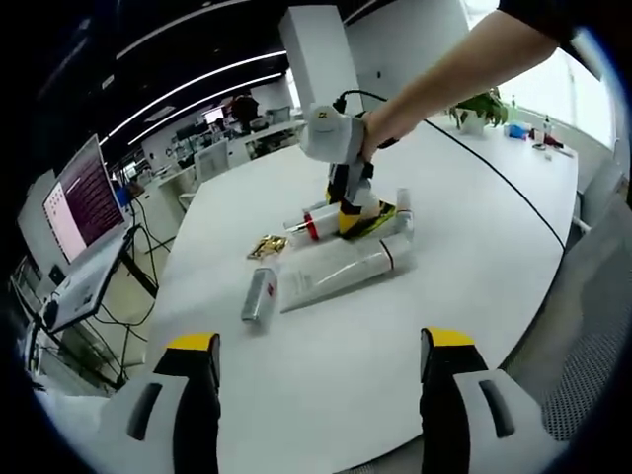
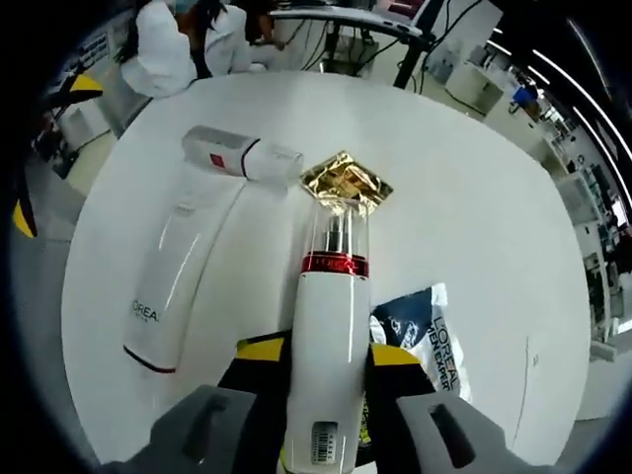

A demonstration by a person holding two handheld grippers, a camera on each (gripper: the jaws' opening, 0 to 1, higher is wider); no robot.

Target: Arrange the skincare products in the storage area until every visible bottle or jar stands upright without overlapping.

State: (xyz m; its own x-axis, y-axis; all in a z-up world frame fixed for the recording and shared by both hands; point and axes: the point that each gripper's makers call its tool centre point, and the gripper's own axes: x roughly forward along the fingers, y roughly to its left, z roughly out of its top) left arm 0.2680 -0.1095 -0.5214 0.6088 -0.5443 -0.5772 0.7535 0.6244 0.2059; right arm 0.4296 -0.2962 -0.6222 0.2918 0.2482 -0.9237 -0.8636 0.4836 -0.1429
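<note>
Right claw (image 2: 314, 390): closed on pump bottle (image 2: 326, 336), lying flat on table (image 2: 474, 197); tube (image 2: 183, 272), small bottle (image 2: 240, 155), gold sachet (image 2: 346, 180), blue sachet (image 2: 427, 336) nearby. Left claw (image 1: 321, 370): open, held above table, well short of products

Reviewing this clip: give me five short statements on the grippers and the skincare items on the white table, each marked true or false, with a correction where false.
1. The right gripper is shut on the pump bottle. True.
2. The pump bottle has a red band below its clear cap. True.
3. The large white tube stands upright on the table. False: it lies flat on its side.
4. The left gripper grips the small silver bottle. False: its jaws are open and empty, with the bottle lying apart on the table.
5. A crumpled gold wrapper lies beyond the pump bottle's cap. True.
</note>
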